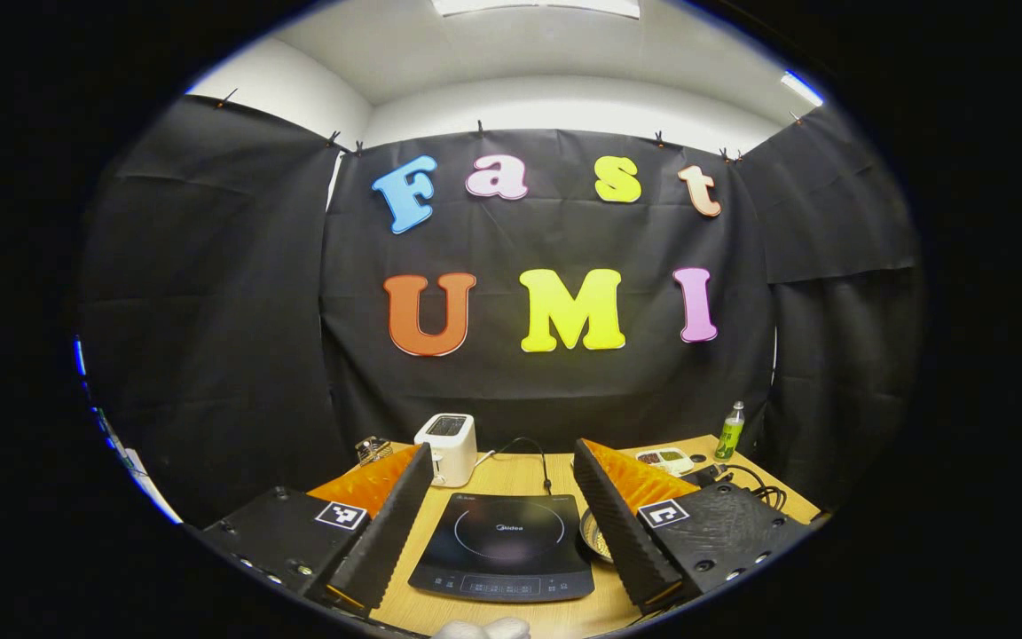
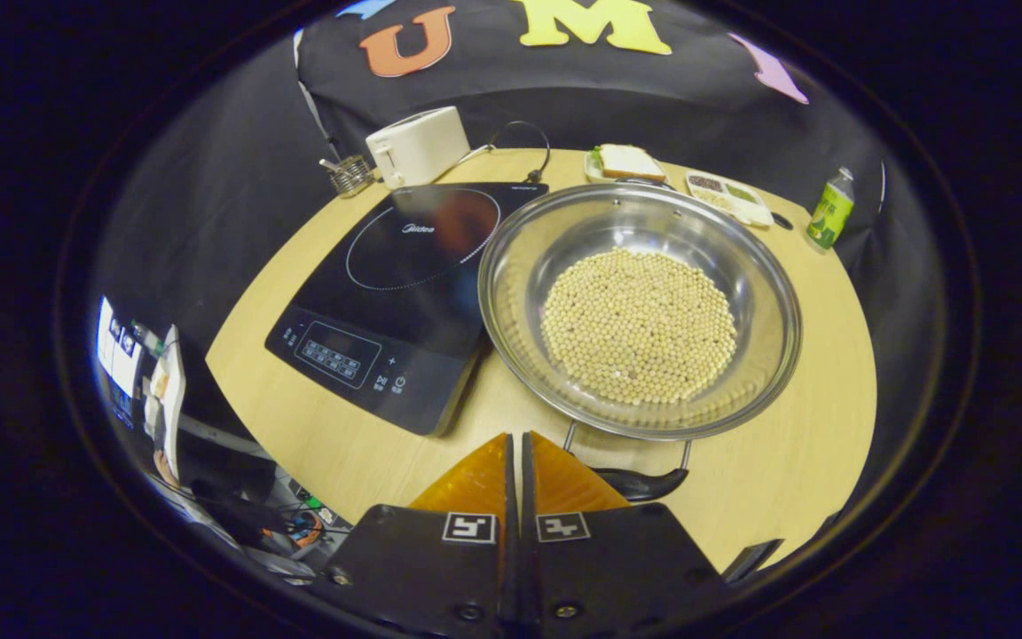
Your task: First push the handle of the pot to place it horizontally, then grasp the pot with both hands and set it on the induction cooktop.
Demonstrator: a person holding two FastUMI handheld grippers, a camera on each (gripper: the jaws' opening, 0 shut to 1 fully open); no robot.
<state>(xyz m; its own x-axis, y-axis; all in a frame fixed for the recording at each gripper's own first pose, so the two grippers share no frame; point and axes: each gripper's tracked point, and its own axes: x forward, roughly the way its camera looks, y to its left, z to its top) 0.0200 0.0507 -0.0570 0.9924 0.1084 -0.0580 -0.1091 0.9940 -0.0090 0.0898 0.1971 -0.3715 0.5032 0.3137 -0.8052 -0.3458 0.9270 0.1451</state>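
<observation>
A wide steel pot (image 2: pixel 511 293) holding pale beans (image 2: pixel 640 324) sits on the wooden table (image 2: pixel 813 426), close against the right edge of the black induction cooktop (image 2: pixel 396 275). The pot's near handle (image 2: pixel 644 484), a dark grip on wire loops, points toward me. My right gripper (image 2: pixel 516 439) is shut with nothing in it, its tips just left of that handle and short of the pot's rim. My left gripper (image 1: pixel 502 445) is wide open above the cooktop (image 1: pixel 502 541), which lies between its fingers. A sliver of the pot (image 1: pixel 593 537) peeks out beside its right finger.
A white toaster (image 2: pixel 418 142) and a small wire item (image 2: pixel 351 173) stand behind the cooktop. A sandwich on a plate (image 2: pixel 626 162), a divided snack tray (image 2: pixel 728 195) and a green bottle (image 2: pixel 830 213) sit behind the pot. Cables (image 1: pixel 755 484) lie at the back right.
</observation>
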